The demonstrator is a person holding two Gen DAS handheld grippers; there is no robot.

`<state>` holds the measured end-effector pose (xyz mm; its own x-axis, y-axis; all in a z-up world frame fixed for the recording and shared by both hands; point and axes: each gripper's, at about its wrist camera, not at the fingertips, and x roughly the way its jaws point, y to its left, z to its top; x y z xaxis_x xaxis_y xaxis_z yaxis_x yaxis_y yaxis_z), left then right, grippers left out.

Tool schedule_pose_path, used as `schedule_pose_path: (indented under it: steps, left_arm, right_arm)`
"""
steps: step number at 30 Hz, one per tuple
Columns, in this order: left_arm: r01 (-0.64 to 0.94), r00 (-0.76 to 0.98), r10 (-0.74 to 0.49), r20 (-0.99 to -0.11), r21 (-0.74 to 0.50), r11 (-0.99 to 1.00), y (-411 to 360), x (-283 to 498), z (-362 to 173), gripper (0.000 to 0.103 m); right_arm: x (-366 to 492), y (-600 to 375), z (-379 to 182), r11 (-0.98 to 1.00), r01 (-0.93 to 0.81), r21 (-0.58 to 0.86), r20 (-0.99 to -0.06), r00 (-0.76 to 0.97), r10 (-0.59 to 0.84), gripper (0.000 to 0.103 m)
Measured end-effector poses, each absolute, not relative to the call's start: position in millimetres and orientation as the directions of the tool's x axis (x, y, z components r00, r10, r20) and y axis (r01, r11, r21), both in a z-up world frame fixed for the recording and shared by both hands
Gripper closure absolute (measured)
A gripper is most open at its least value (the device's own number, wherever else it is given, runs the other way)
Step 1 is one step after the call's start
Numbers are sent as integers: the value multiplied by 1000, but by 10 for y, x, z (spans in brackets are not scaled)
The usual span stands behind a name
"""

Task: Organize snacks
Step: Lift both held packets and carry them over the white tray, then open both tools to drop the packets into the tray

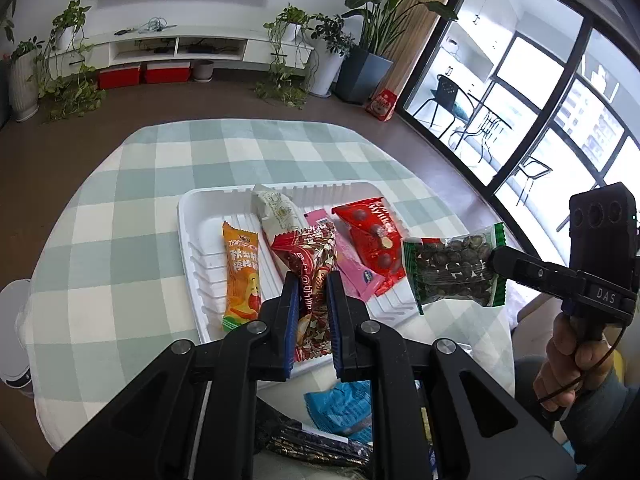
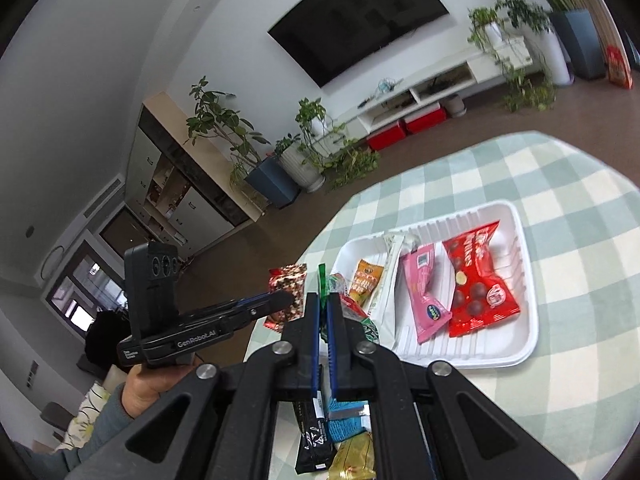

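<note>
Checked green-and-white cloth [image 1: 120,208] covers the table, and on it sits a white ribbed tray [image 1: 192,216] that serves as the landmark for everything else.

Just above the tray's near edge, the left gripper [image 1: 313,280] has its jaws closed on a red-and-brown patterned packet [image 1: 310,256]; the packet stands between the blue pads, its upper half sticking out past the fingertips and its lower end hanging down behind them. Off the tray's right side, the right gripper [image 1: 496,260] pinches the sealed edge of a clear green-trimmed bag of dark nuts [image 1: 452,268], which is held in the air over the tray's right rim. In the right wrist view that bag shows edge-on as a thin green strip [image 2: 322,280] clamped between the nearly touching jaws of the right gripper [image 2: 323,300].

Inside the tray lie four snacks side by side: an orange packet [image 1: 240,276] toward the left, a white packet [image 1: 276,208] next to it, then a pink bar [image 1: 352,268], and a red bag of chocolate balls [image 1: 372,236] farthest right.

On the cloth nearer than the tray, under the grippers, lie a blue packet [image 1: 344,404], a black packet [image 2: 314,440] and a yellow one [image 2: 354,456].

Beyond the tray are a brown floor, a white TV unit [image 1: 180,46] with potted plants [image 1: 288,28], and a wall screen [image 2: 360,16].
</note>
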<state>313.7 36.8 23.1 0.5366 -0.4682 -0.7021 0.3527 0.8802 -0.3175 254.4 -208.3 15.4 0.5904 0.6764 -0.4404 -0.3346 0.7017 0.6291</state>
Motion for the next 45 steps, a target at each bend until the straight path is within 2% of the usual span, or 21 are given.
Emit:
schedule_pose_path:
  steps: [8, 15, 29, 42, 43, 45]
  left_arm:
    - [327, 495, -442, -748, -311, 892, 326, 3471, -183, 91]
    - [318, 476, -409, -778, -281, 906, 262, 3552, -397, 91]
    - [280, 484, -349, -803, -236, 931, 269, 3593, -448, 89]
    - [266, 522, -337, -784, -226, 937, 297, 3405, -292, 88]
    - [264, 530, -335, -779, -224, 938, 301, 3357, -252, 81]
    - [256, 552, -326, -768, -216, 942, 313, 3235, -165, 55]
  right_arm:
    - [3060, -2182, -372, 633, -219, 742, -464, 515, 721, 99]
    - [3185, -2309, -651, 625, -154, 766, -488, 493, 720, 99]
    - [3147, -2460, -741, 711, -116, 694, -566, 523, 637, 90]
    - [3114, -2490, -690, 735, -121, 667, -575, 543, 611, 90]
    - [3096, -2497, -667, 739, -122, 663, -574, 550, 606, 88]
    - [3050, -2505, -589, 750, -115, 652, -574, 571, 587, 75]
